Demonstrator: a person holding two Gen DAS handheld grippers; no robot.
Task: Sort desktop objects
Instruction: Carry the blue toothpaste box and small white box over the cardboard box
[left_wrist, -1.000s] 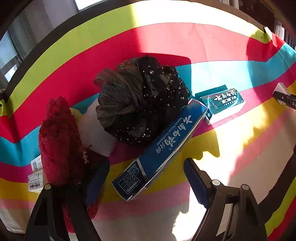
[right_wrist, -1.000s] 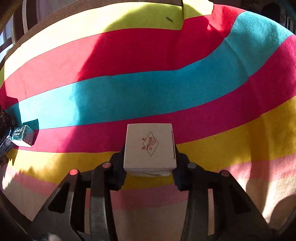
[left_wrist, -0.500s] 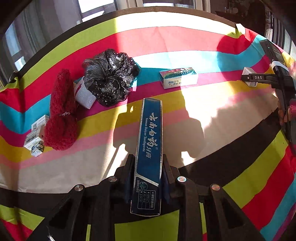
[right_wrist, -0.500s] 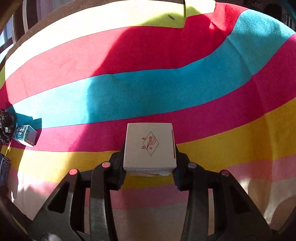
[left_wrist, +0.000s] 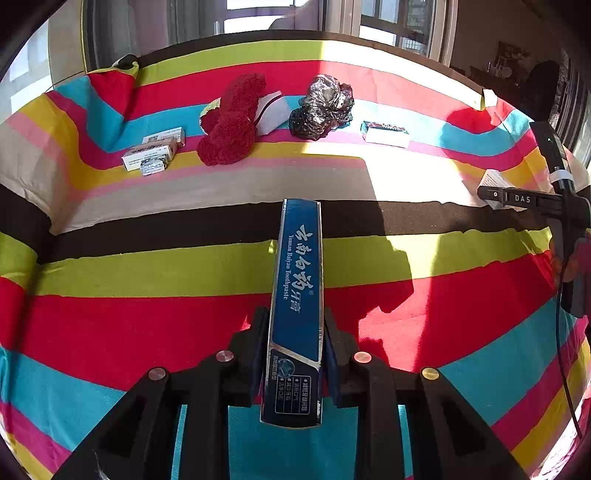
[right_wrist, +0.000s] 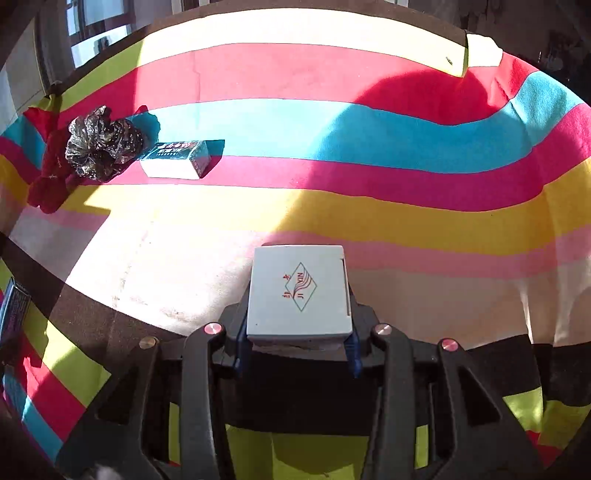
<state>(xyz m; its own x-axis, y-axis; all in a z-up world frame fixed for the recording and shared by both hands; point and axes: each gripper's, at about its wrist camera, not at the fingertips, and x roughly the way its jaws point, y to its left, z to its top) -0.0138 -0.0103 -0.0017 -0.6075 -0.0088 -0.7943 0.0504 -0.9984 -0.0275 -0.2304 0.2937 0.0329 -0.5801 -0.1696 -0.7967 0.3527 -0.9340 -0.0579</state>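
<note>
With both loads lifted clear of the striped surface (left_wrist: 147, 266), your left tongs (left_wrist: 294, 354) pinch only the near end of the long toothpaste box (left_wrist: 297, 280), which could tip and slip, while your right tongs (right_wrist: 297, 332) clamp the white box (right_wrist: 299, 291) at its near end.
</note>
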